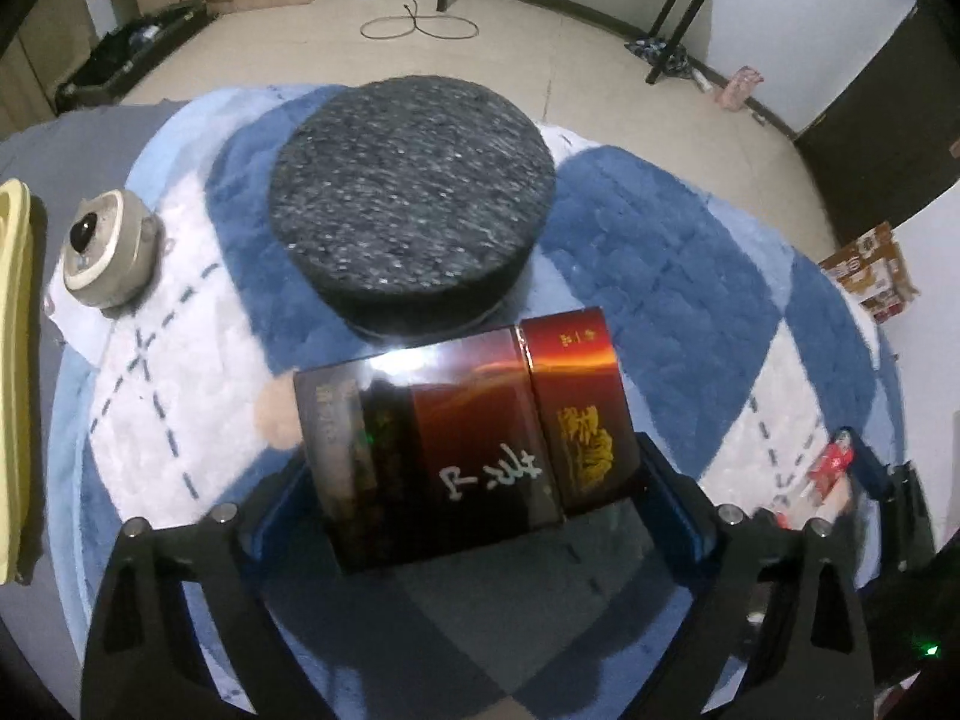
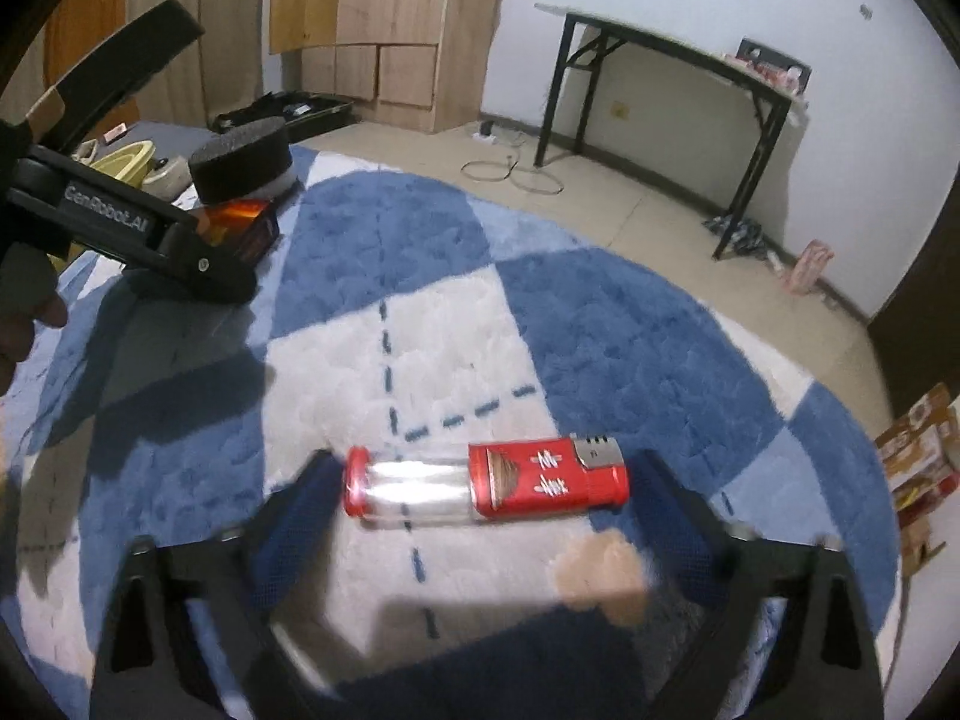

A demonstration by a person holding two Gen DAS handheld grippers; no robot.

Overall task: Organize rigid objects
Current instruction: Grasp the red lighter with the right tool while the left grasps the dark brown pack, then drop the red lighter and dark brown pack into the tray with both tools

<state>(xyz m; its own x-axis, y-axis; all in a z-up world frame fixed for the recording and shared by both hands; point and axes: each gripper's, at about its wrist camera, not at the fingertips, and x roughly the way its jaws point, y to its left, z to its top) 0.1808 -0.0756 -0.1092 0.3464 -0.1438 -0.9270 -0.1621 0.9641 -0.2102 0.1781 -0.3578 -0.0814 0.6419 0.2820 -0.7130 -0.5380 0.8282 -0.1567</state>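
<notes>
My left gripper (image 1: 468, 480) holds a glossy dark red and brown box (image 1: 468, 438) with gold and white characters between its blue-padded fingers, above the blue and white rug (image 1: 660, 276). The box stands just in front of a round dark grey felt container (image 1: 411, 204). My right gripper (image 2: 486, 486) is open around a red-capped clear bottle with a red label (image 2: 486, 486), which lies on its side on the rug (image 2: 600, 330); the pads are apart from its ends. The left gripper (image 2: 198, 258) and its box (image 2: 246, 222) also show in the right wrist view, top left.
A cream round device with a dark lens (image 1: 108, 252) sits left of the felt container. A yellow tray (image 1: 12, 360) lies at the far left edge. The right gripper and bottle (image 1: 834, 468) show at the right. A black table (image 2: 672, 96) and wooden cabinets (image 2: 384, 30) stand behind.
</notes>
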